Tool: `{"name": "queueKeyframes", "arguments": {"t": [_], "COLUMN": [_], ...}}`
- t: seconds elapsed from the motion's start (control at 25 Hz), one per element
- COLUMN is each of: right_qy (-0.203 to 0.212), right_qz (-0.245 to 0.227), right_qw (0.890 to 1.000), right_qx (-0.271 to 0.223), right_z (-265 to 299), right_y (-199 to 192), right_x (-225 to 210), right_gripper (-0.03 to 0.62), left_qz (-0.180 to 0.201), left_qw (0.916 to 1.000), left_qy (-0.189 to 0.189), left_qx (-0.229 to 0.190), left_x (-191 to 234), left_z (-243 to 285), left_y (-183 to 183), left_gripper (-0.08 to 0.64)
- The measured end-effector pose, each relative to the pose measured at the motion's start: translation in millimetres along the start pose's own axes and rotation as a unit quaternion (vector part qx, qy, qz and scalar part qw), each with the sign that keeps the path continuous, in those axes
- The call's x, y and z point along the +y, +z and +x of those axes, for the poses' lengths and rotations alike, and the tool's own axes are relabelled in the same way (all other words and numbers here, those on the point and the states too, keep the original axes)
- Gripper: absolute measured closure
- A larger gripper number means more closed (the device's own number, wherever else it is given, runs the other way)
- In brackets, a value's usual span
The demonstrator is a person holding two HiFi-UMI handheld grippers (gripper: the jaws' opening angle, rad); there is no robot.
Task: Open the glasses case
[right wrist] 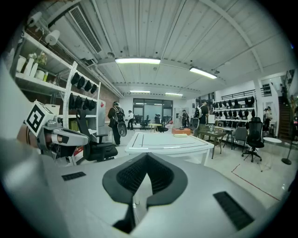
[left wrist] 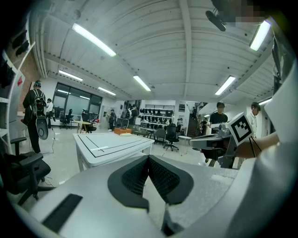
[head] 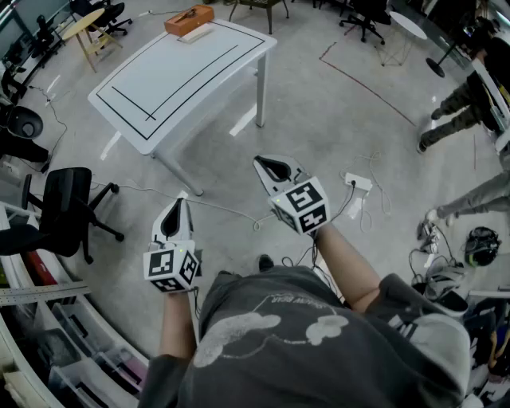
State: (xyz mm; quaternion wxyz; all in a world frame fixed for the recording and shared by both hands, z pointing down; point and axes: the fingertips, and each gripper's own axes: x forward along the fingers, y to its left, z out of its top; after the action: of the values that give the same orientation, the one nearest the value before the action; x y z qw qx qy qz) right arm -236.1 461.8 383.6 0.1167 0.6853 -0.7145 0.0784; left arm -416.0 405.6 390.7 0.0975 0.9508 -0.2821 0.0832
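A white table [head: 171,80] with black line markings stands well ahead of me. At its far end lies an orange-brown case [head: 189,19], with a flat pale thing [head: 196,33] beside it. The same case shows small and distant in the left gripper view [left wrist: 123,131] and in the right gripper view [right wrist: 181,131]. My left gripper [head: 177,201] and my right gripper [head: 259,162] hang in the air over the floor, short of the table. Both point toward it. The jaws of each are shut with nothing between them, tips meeting in the left gripper [left wrist: 148,158] and the right gripper [right wrist: 147,155].
A black office chair [head: 68,203] stands on the floor to my left. A power strip [head: 358,183] and loose cables lie to my right. People's legs [head: 458,107] show at far right. Shelving with plastic bins [head: 48,351] is at lower left.
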Motion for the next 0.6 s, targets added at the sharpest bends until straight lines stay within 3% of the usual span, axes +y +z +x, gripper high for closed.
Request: {"name": "queueKeyframes", "arguments": {"t": [0.4, 0.6], "right_qy": [0.012, 0.032], "right_qz": [0.003, 0.014], "right_qw": [1.0, 0.999], "right_qx": [-0.002, -0.029], "right_z": [-33, -48], "right_y": [-13, -11], "right_x": [-8, -19], "right_gripper": [0.594, 0.593], "left_qz": [0.002, 0.005], "left_qw": [0.9998, 0.9996], "left_qy": [0.018, 0.026], "left_qx": [0.001, -0.01], "left_x": [-26, -39], "left_z": [-6, -2], "left_y": [-6, -6], "left_gripper": [0.558, 0.558]}}
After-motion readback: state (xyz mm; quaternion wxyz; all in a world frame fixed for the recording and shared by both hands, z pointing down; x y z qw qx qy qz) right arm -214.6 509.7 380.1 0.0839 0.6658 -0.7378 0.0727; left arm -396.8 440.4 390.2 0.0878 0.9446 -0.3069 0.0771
